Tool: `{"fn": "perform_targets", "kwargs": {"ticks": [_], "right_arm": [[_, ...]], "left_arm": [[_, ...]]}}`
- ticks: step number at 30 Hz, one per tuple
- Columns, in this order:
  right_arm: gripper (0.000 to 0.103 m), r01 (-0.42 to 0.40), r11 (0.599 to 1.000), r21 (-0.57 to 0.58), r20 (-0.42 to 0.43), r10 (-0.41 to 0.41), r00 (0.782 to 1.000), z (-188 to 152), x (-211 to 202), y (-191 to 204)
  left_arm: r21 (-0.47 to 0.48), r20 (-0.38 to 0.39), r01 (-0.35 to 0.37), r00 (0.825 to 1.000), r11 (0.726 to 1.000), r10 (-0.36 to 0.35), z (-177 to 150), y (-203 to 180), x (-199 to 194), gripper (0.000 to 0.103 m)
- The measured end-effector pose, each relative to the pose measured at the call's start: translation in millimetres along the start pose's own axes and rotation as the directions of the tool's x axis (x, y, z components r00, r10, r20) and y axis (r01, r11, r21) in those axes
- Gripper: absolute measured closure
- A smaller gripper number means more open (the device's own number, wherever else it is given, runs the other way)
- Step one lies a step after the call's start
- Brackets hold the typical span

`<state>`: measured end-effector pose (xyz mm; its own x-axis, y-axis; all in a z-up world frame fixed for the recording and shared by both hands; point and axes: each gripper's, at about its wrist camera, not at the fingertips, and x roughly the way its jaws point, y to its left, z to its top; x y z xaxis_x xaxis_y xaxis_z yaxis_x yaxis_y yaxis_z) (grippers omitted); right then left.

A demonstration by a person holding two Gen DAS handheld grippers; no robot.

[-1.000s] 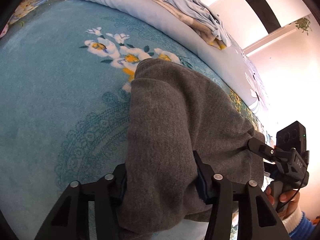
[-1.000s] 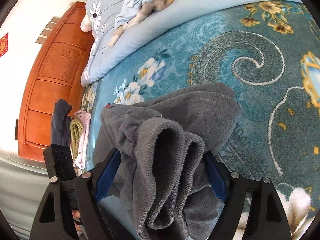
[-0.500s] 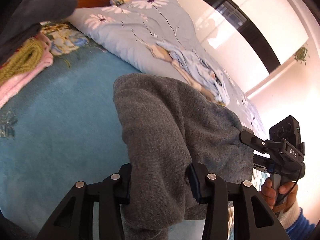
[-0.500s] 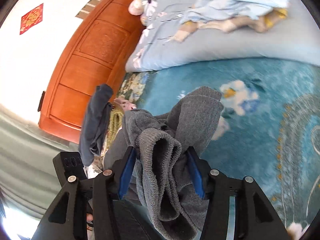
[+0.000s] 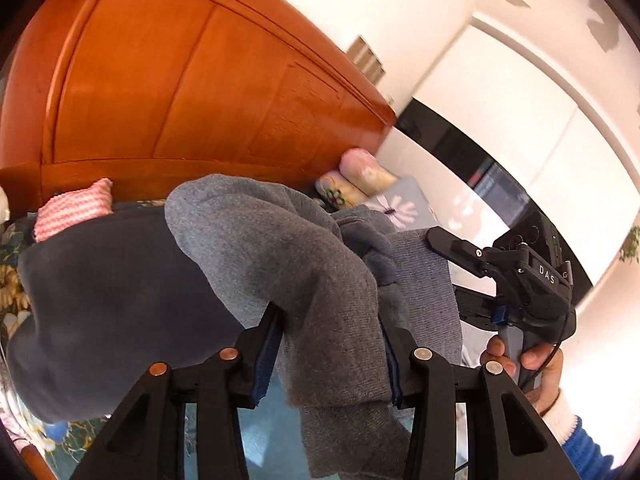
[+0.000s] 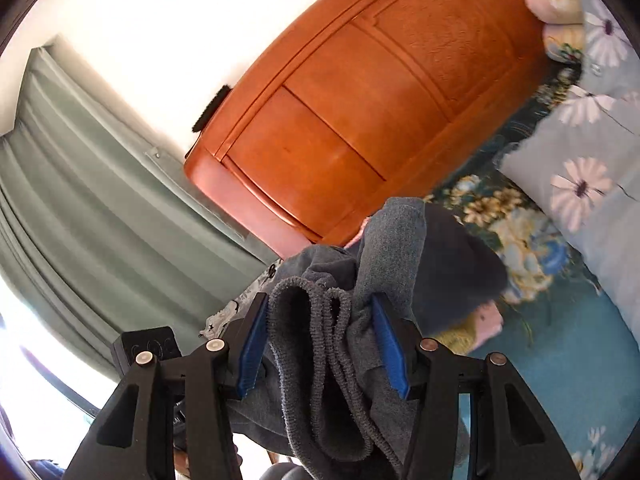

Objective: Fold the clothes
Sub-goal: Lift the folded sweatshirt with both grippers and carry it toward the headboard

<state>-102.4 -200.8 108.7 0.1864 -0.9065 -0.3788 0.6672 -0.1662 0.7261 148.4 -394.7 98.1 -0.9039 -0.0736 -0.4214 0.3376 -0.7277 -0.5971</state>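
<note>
A folded grey knit garment point(image 5: 280, 248) hangs in the air between both grippers. My left gripper point(image 5: 330, 316) is shut on one side of its thick fold. My right gripper point(image 6: 319, 300) is shut on the other side, its blue pads point(image 6: 252, 344) squeezing the bunched ribbed hem point(image 6: 320, 360). In the left wrist view the right gripper point(image 5: 444, 264) shows at the right, held by a hand point(image 5: 536, 364). The grey garment point(image 6: 392, 240) hovers right at a stack topped by a dark navy garment point(image 5: 100, 280), close to the headboard.
An orange wooden headboard point(image 5: 180, 80) rises just behind the stack. Pink knit point(image 5: 76, 208) lies behind the navy piece point(image 6: 460, 272), yellow-green and pink folds point(image 6: 486, 320) under it. Flowered grey pillows point(image 6: 580, 168) lie right, a green curtain point(image 6: 80, 200) left, blue blanket point(image 6: 560, 360) below.
Both grippers rose and swung from over the blue blanket towards the headboard, carrying the grey garment to the stack. The right jaws closed tighter on the hem.
</note>
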Motion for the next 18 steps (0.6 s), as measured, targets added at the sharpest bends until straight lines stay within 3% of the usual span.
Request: {"fn": "perform_targets", "kwargs": {"ticks": [3, 6, 9, 12, 14, 18], "right_arm": [[0.050, -0.011, 1.000, -0.009, -0.054, 0.011, 0.998, 42.1, 62.5, 12.2], [0.050, 0.015, 1.000, 0.009, -0.093, -0.015, 0.996, 65.2, 119.0, 7.9], [0.050, 0.077, 0.997, 0.029, -0.130, -0.073, 0.989, 71.2, 152.4, -4.5], [0.050, 0.134, 0.991, 0.002, -0.122, -0.133, 0.984, 71.0, 158.4, -10.8], [0.050, 0.160, 0.984, -0.077, -0.102, -0.168, 0.981, 65.9, 150.9, -1.1], [0.050, 0.154, 0.956, -0.249, -0.097, -0.183, 0.978, 42.7, 131.9, 28.7]], "left_arm": [[-0.101, 0.051, -0.056, 0.997, 0.993, 0.061, 20.4, 46.9, 3.1, 0.056], [-0.183, -0.008, -0.149, 0.989, 0.972, 0.150, 21.2, 94.0, 20.5, 0.056], [-0.225, -0.058, -0.177, 0.984, 0.958, 0.168, 8.3, 123.3, 31.0, 0.053], [-0.226, -0.077, -0.166, 0.985, 0.960, 0.152, 0.8, 127.9, 27.4, 0.048], [-0.218, -0.094, -0.163, 0.985, 0.962, 0.146, -3.7, 124.3, 21.7, 0.047], [-0.152, -0.039, -0.224, 0.974, 0.963, 0.221, -10.2, 106.4, -13.9, 0.041]]}}
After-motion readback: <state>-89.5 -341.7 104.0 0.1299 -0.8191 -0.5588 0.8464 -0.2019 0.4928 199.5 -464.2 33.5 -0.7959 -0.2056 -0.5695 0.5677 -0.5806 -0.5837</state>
